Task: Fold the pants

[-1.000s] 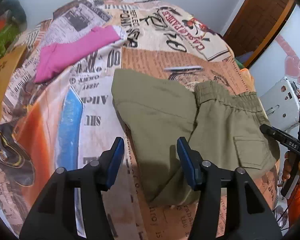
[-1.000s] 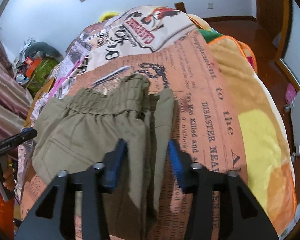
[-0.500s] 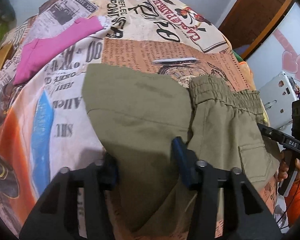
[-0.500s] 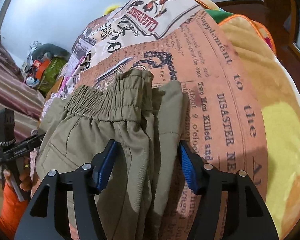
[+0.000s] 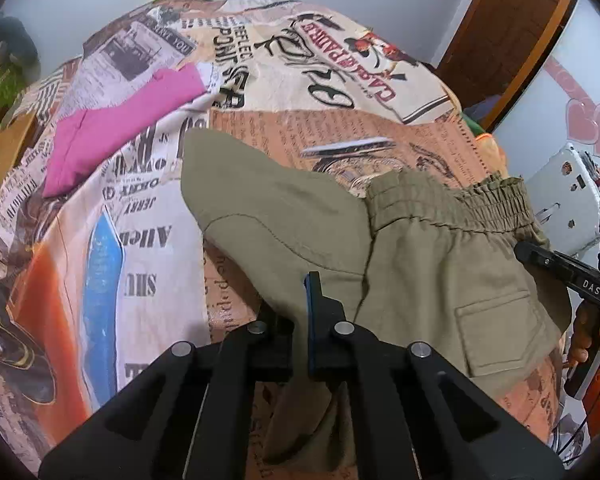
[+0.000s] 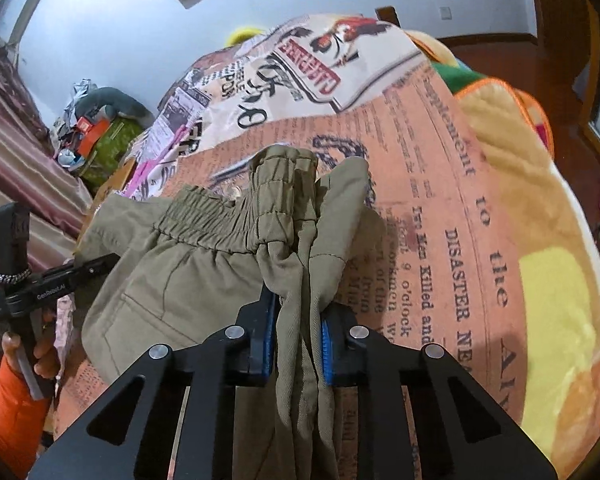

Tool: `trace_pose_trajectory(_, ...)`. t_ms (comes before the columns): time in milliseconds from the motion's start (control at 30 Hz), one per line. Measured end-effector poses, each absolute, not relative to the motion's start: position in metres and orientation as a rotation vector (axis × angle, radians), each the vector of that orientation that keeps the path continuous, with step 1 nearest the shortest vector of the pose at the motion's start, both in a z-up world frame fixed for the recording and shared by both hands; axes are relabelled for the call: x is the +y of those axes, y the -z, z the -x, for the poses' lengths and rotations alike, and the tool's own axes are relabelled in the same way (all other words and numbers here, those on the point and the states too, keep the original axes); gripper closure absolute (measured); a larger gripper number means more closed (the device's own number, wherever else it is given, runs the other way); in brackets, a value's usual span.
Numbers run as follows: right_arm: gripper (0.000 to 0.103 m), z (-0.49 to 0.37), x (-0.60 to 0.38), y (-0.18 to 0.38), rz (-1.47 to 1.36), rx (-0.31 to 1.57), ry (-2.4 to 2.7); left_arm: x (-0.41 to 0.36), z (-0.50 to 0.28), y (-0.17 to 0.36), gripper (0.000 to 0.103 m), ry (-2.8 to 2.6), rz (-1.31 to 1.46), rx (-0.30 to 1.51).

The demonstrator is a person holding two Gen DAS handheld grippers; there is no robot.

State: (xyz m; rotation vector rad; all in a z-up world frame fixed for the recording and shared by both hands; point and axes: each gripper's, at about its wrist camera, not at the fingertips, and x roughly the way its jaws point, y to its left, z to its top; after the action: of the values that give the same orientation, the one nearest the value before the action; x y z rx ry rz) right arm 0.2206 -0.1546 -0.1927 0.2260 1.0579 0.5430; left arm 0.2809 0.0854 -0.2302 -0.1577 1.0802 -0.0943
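Olive pants (image 5: 432, 264) are being held over a bed whose newsprint cover (image 5: 148, 216) is lying beneath them, with both grippers pressed onto the cloth. The left gripper (image 5: 300, 320) is being kept clamped on a folded edge of the pants, its blue-padded fingers (image 5: 309, 304) drawn together with fabric caught between them. In the right wrist view, the right gripper (image 6: 298, 340) is being pinched around a bunched fold of the pants (image 6: 220, 264) just below the elastic waistband (image 6: 236, 220), the cloth being squeezed between the two blue pads (a narrow gap filled by fabric). The waistband is being lifted off the cover (image 6: 440, 208), while a patch pocket (image 5: 496, 332) is being shown on the flat panel between the two tools. A pink garment (image 5: 120, 132) is lying on the cover, well apart from the pants, toward the far left in the left wrist view.
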Motion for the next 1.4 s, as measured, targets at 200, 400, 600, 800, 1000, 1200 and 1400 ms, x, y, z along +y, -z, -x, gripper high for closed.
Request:
trace_pose_trajectory(200,0.088,-0.221,-0.146,0.171,-0.186,1.008,-0.563,0.084,-0.277,0.21,0.1,0.095,0.149,1.03)
trace_pose_trajectory(400,0.089,-0.225,-0.132,0.144,-0.152,0.944,-0.59,0.095,-0.269,0.181,0.1,0.075,0.142,0.957)
trace_pose_trajectory(600,0.089,-0.238,-0.103,0.119,-0.105,0.882,-0.638,0.121,-0.265,0.149,0.1,0.023,0.127,0.885)
trace_pose_trajectory(800,0.089,-0.257,-0.052,0.097,0.001,0.812,-0.692,0.158,-0.27,0.136,0.1,-0.037,0.131,0.851)
trace_pose_trajectory(1000,0.089,-0.275,-0.007,0.096,0.058,0.796,-0.739,0.207,-0.282,0.144,0.1,-0.083,0.2,0.839)
trace_pose_trajectory(1200,0.089,-0.297,0.038,0.114,0.08,0.82,-0.781,0.25,-0.294,0.166,0.1,-0.138,0.231,0.856)
trace_pose_trajectory(1400,0.089,-0.32,0.083,0.134,0.082,0.844,-0.814,0.295,-0.312,0.19,0.1,-0.206,0.254,0.869)
